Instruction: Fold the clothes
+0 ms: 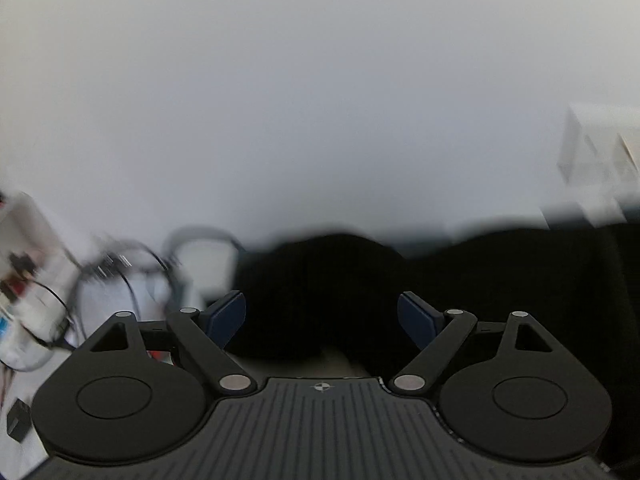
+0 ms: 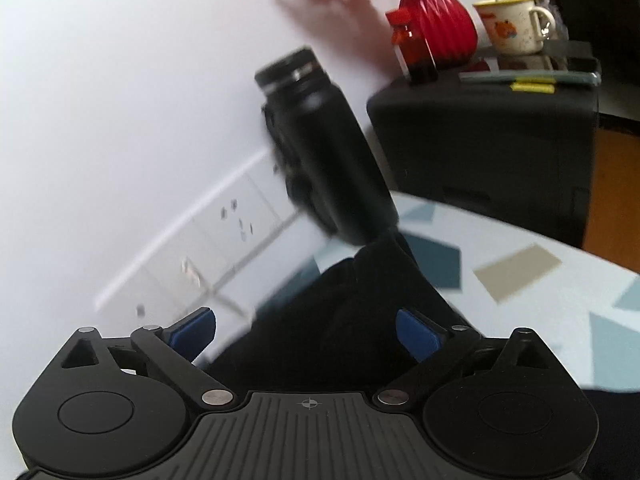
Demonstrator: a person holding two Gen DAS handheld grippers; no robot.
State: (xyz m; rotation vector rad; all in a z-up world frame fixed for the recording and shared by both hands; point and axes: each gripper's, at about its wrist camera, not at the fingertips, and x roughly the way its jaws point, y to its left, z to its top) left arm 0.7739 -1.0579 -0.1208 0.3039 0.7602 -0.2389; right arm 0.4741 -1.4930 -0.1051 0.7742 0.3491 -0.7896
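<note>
Left wrist view: pretty blurry, mostly looking at a plain white wall [image 1: 320,100].
Left gripper [image 1: 321,320]: jaws are sitting wide open, blue pads well apart, nothing between them.
Black garment [image 1: 400,280]: lying in a dark heap right in front of the left gripper and spreading off to the right; no folds showing, it's just a black mass.
Left side clutter: some tangled cables [image 1: 120,268] are smearing across the frame near a white thing I can't make out, and a small black block [image 1: 18,424] is sitting by the bottom edge.
Right wrist view: tilted, so everything is leaning.
Right gripper [image 2: 306,334]: jaws are also hanging open, pads apart, not pinching anything.
Garment here [image 2: 340,320]: it's running up between the open pads and lying on the bench [image 2: 520,280], which is wearing a pale cover with blue and tan shapes.
Black bottle [image 2: 324,148]: standing just past the garment's far end, close to the wall.
Further back: a black case [image 2: 480,140] is carrying a red vase [image 2: 436,20] with orange flowers, a small red-capped jar [image 2: 412,48] and a yellow-rimmed mug [image 2: 512,24] with a spoon in it.
</note>
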